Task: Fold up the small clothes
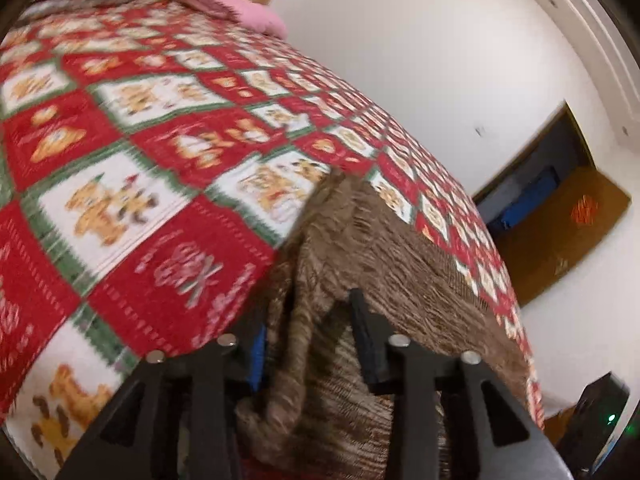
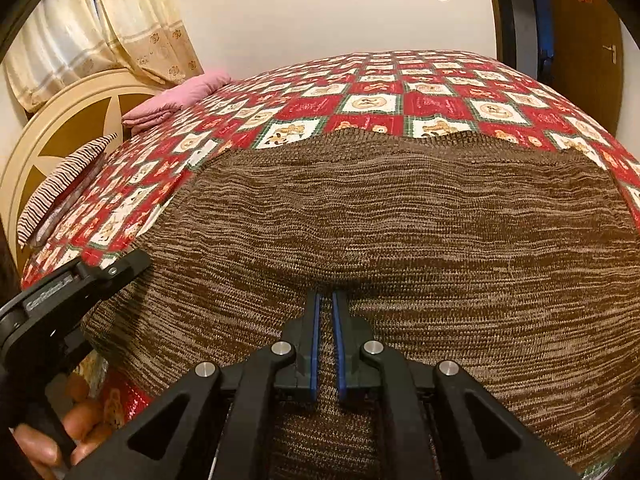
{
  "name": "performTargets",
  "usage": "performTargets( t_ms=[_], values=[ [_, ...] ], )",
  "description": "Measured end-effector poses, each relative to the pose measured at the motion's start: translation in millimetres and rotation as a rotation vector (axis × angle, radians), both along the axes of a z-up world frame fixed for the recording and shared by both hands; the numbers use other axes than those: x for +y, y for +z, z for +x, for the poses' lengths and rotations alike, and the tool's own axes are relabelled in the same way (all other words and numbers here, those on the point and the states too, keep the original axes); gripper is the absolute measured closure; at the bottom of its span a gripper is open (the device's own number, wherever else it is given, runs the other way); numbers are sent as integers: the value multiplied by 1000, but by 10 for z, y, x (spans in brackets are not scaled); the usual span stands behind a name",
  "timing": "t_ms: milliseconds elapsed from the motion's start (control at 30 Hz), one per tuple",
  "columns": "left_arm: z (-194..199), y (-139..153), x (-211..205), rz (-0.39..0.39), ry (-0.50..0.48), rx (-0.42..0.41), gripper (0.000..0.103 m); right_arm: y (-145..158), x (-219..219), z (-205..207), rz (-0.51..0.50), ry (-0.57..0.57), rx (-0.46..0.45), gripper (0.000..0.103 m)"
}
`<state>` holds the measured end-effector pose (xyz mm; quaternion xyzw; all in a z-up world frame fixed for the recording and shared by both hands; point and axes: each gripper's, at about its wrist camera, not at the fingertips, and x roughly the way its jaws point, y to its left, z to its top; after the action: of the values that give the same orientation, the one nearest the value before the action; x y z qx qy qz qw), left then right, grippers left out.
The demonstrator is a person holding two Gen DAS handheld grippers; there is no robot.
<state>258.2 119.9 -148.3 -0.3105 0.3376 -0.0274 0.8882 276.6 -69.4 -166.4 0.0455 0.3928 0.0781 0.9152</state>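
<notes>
Two hand-held grippers, left (image 1: 316,320) and right (image 2: 325,300), each clenched on brown knit sweater (image 2: 400,220), on quilted bed (image 2: 372,104).

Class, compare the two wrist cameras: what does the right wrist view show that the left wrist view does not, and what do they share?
Only the right wrist view shows the curtain, the round headboard, a striped cushion and the left gripper from outside. Only the left wrist view shows a dark device with a green light. Both show the brown knit garment, the teddy-bear quilt and folded pink cloth.
</notes>
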Motion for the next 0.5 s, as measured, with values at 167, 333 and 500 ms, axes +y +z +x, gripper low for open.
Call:
performTargets(
  t_ms=[167, 333, 500],
  values=[
    [-67, 235, -200, 121, -95, -101, 94, -4, -32, -1, 23, 0, 0, 97],
    [-128, 329, -475, 212, -189, -156, 94, -23, -70, -10, 58, 1, 5, 96],
    [-91, 244, -522, 184, -246, -136, 94, 46, -209, 52, 158, 18, 51, 96]
  ],
)
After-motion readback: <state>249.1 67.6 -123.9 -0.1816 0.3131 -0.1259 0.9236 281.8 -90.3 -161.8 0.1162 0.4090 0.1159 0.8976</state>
